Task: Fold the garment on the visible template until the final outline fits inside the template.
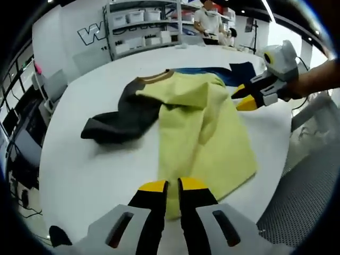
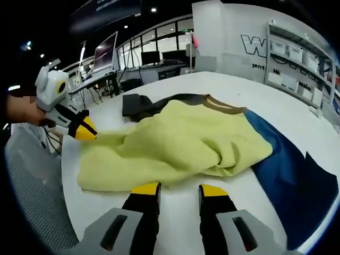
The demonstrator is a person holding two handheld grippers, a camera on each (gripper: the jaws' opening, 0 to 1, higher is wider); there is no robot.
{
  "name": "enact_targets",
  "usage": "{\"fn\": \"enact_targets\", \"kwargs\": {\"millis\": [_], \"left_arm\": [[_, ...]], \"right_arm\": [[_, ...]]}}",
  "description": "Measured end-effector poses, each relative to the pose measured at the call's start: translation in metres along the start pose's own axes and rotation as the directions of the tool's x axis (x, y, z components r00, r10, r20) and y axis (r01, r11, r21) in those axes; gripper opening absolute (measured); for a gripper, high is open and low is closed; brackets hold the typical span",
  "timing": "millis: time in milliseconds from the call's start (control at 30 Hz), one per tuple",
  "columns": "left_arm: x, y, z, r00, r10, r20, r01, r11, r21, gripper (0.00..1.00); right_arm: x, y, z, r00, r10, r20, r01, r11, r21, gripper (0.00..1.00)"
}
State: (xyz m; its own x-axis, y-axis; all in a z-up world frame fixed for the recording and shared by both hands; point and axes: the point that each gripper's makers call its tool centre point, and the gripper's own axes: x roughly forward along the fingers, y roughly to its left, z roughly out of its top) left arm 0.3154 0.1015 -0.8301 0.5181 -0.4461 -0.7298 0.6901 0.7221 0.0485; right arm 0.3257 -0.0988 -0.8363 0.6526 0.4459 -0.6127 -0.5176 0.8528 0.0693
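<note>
A yellow-green garment (image 1: 204, 127) with a dark grey sleeve (image 1: 125, 119) and a brown collar (image 1: 156, 77) lies crumpled on a white table (image 1: 90, 170). A blue template (image 2: 287, 170) lies partly under it and sticks out at one side. My left gripper (image 1: 173, 185) is shut on the garment's hem, and it appears at the garment's (image 2: 175, 141) edge as the left gripper (image 2: 85, 130). My right gripper (image 2: 179, 190) stands open just short of the bunched cloth, with nothing between its jaws. The right gripper (image 1: 243, 97), held by a hand, sits at the garment's far right edge.
Shelves with white bins (image 1: 143, 26) and people (image 1: 210, 21) stand behind the table. Desks with monitors (image 2: 106, 53) are at the other side. A grey mesh surface (image 1: 303, 196) lies past the table's edge.
</note>
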Motion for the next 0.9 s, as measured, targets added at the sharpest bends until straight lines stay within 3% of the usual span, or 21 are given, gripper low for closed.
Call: {"fn": "enact_targets", "kwargs": {"millis": [133, 300, 500, 700, 900], "left_arm": [[0.001, 0.001, 0.002, 1.0, 0.001, 0.01, -0.001, 1.0, 0.003, 0.12], [0.005, -0.002, -0.007, 1.0, -0.011, -0.016, 0.011, 1.0, 0.001, 0.12], [0.006, -0.002, -0.006, 1.0, -0.01, -0.011, 0.01, 1.0, 0.015, 0.12], [0.007, -0.002, -0.008, 1.0, 0.004, -0.019, -0.003, 0.999, 0.052, 0.09], [0.006, -0.001, -0.008, 1.0, 0.003, -0.021, -0.002, 0.999, 0.041, 0.09]], "right_arm": [[0.007, 0.002, 0.0, 1.0, 0.002, -0.011, -0.002, 1.0, 0.002, 0.21], [0.011, 0.003, 0.002, 1.0, -0.004, -0.002, 0.005, 1.0, 0.024, 0.15], [0.011, 0.011, 0.005, 1.0, 0.009, 0.006, -0.009, 0.998, -0.055, 0.02], [0.002, 0.01, 0.005, 1.0, 0.011, 0.019, -0.01, 0.999, -0.046, 0.0], [-0.009, 0.001, 0.0, 1.0, -0.008, 0.025, 0.009, 0.999, -0.04, 0.0]]}}
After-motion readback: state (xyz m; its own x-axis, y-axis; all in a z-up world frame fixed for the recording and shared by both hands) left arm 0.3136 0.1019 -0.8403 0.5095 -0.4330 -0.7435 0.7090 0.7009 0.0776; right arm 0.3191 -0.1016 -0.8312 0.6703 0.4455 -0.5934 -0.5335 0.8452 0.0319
